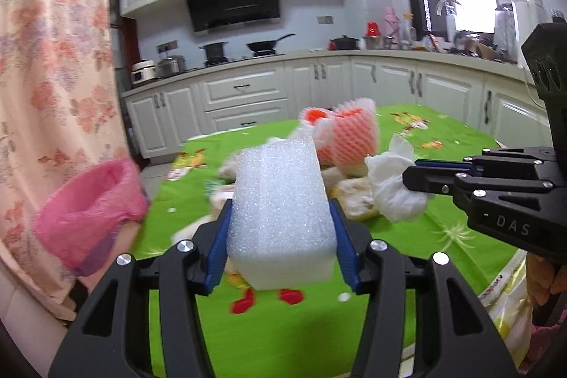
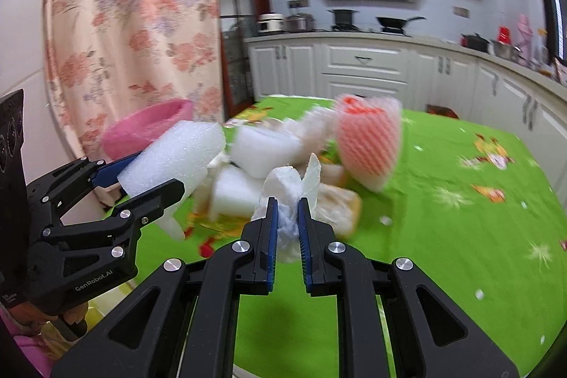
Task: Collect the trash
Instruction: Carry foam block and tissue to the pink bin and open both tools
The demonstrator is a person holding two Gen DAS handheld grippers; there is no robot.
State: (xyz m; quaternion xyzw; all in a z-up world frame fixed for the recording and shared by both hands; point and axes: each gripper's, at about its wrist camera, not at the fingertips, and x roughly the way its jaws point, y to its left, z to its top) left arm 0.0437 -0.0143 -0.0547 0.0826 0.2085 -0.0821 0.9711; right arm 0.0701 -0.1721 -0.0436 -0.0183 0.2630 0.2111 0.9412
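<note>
My left gripper (image 1: 280, 211) is shut on a white foam block (image 1: 281, 211) and holds it above the green table; it also shows in the right wrist view (image 2: 152, 179) with the block (image 2: 173, 158). My right gripper (image 2: 287, 211) is shut on a crumpled white tissue (image 2: 287, 201); in the left wrist view it (image 1: 411, 179) holds the tissue (image 1: 393, 186) at the right. A trash pile lies behind: a red-and-white foam fruit net (image 1: 349, 133) (image 2: 368, 144), white foam pieces (image 2: 262, 147) and pale scraps (image 1: 354, 197). A bin lined with a pink bag (image 1: 88, 201) (image 2: 149, 126) stands at the table's left.
The table has a green cloth (image 1: 283, 335) (image 2: 460, 218) with cartoon prints and small white crumbs. A floral curtain (image 1: 53, 59) hangs at the left behind the bin. White kitchen cabinets (image 1: 248, 94) and a stove with pans stand beyond the table's far edge.
</note>
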